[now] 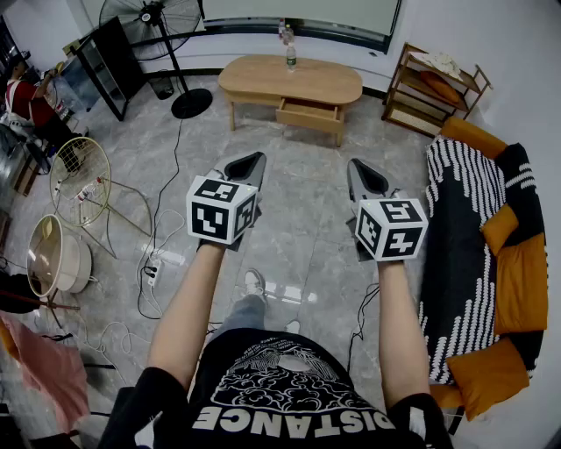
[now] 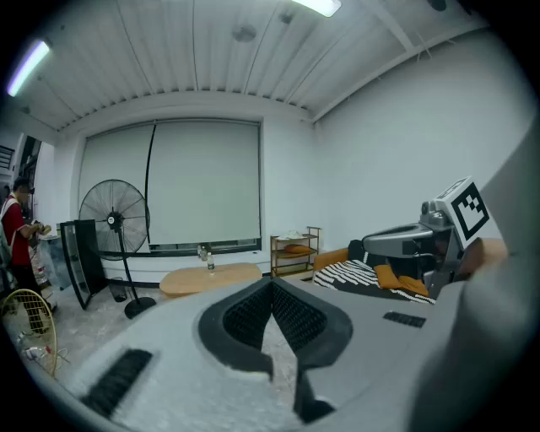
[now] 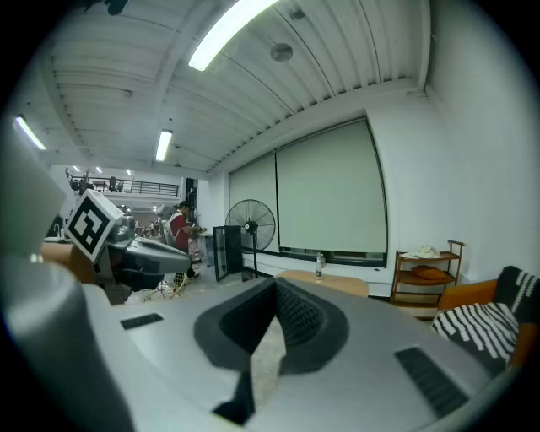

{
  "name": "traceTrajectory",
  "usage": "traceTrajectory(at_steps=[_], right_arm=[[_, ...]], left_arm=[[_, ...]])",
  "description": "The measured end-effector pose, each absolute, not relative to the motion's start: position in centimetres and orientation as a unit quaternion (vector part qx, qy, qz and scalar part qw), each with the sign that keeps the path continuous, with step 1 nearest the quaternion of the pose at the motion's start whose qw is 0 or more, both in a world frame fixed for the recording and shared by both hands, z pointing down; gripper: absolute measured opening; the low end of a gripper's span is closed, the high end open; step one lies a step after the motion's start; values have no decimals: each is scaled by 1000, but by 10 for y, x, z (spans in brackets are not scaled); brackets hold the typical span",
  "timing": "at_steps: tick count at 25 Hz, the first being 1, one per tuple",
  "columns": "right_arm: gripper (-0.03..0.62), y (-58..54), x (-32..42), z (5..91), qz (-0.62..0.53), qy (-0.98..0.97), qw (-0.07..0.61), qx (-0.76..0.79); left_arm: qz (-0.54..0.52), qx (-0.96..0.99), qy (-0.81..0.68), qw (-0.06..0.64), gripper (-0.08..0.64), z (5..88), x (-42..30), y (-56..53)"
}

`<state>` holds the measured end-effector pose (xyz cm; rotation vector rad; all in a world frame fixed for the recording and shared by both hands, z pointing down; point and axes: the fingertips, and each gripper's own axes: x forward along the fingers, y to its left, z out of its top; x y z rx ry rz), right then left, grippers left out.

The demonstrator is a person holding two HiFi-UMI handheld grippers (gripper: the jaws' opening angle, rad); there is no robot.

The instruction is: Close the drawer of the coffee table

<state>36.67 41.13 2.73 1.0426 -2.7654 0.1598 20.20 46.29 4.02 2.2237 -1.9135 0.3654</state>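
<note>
Drawer (image 1: 308, 112) sticks out of the wooden table (image 1: 254, 77) far ahead, across the grey floor (image 1: 302, 188). A bottle (image 1: 290, 57) stands on the table; a fan (image 1: 162, 17), a shelf (image 1: 434, 88) and a striped sofa (image 1: 465, 245) are around. Left claw (image 1: 253, 160) and right claw (image 1: 358, 167) are both pressed together, empty. Shirt (image 1: 289, 386) says "DISTANCE".

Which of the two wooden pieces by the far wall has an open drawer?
The low oval coffee table; its drawer juts out of the front. The shelf rack to its right has only open shelves.
</note>
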Motion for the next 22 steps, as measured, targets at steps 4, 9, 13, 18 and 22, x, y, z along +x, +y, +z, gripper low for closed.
traceTrajectory(at_steps=[4, 9, 13, 18, 22], right_arm=[[3, 407, 359, 27, 53, -928, 84, 359], [5, 393, 350, 32, 65, -925, 77, 366], [23, 374, 335, 37, 67, -925, 79, 366], [48, 343, 310, 48, 77, -922, 82, 372], [81, 310, 282, 55, 87, -920, 82, 374]], left_arm=[[120, 750, -643, 94, 5, 42, 194, 459], [119, 750, -643, 95, 6, 45, 183, 446], [116, 749, -644, 101, 6, 52, 168, 428], [114, 751, -642, 103, 6, 61, 141, 396], [113, 754, -638, 105, 6, 66, 111, 362]])
